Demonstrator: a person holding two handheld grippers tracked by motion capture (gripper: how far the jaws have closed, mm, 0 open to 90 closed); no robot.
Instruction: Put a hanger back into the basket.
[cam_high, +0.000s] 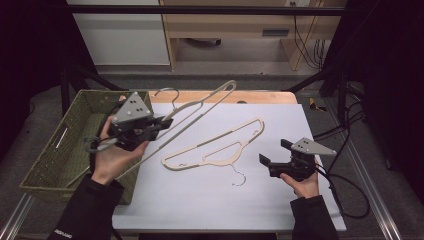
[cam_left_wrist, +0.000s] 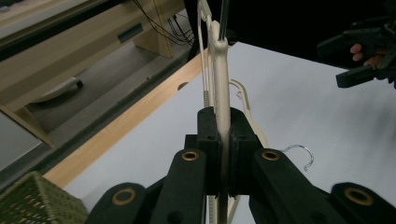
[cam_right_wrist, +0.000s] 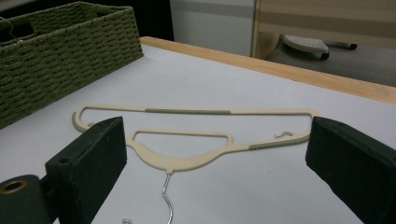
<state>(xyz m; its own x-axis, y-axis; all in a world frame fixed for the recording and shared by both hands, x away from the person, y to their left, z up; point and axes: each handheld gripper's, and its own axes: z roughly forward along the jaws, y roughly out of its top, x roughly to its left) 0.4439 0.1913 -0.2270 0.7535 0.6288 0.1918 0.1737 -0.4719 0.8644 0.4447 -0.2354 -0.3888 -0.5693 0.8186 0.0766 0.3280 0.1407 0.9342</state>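
The left gripper (cam_high: 159, 123) has its jaws clamped tight on a beige plastic clothes hanger (cam_high: 200, 107), which it holds raised above the white table mat (cam_high: 210, 200). In the left gripper view the two black pads press flat against the hanger's thin bar from either side, with no gap showing (the bar (cam_left_wrist: 220, 79) runs straight up out of the grip). Seen from the high view, this hanger slants from the gripper up towards the far edge of the mat, its metal hook (cam_high: 169, 92) just above the wooden table edge (cam_high: 260, 96), beside the green woven basket (cam_high: 65, 145) that stands against the mat's left side.

A second beige hanger (cam_high: 215, 145) lies flat near the middle of the mat, its wire hook (cam_high: 239, 177) pointing to the mat's near edge.

The right gripper (cam_high: 272, 159) hovers low over the mat's right part, just to the right of the lying hanger and apart from it. Its jaws stand wide open with nothing between them; in the right gripper view the lying hanger (cam_right_wrist: 187, 140) rests on the mat beyond the two spread pads, untouched.
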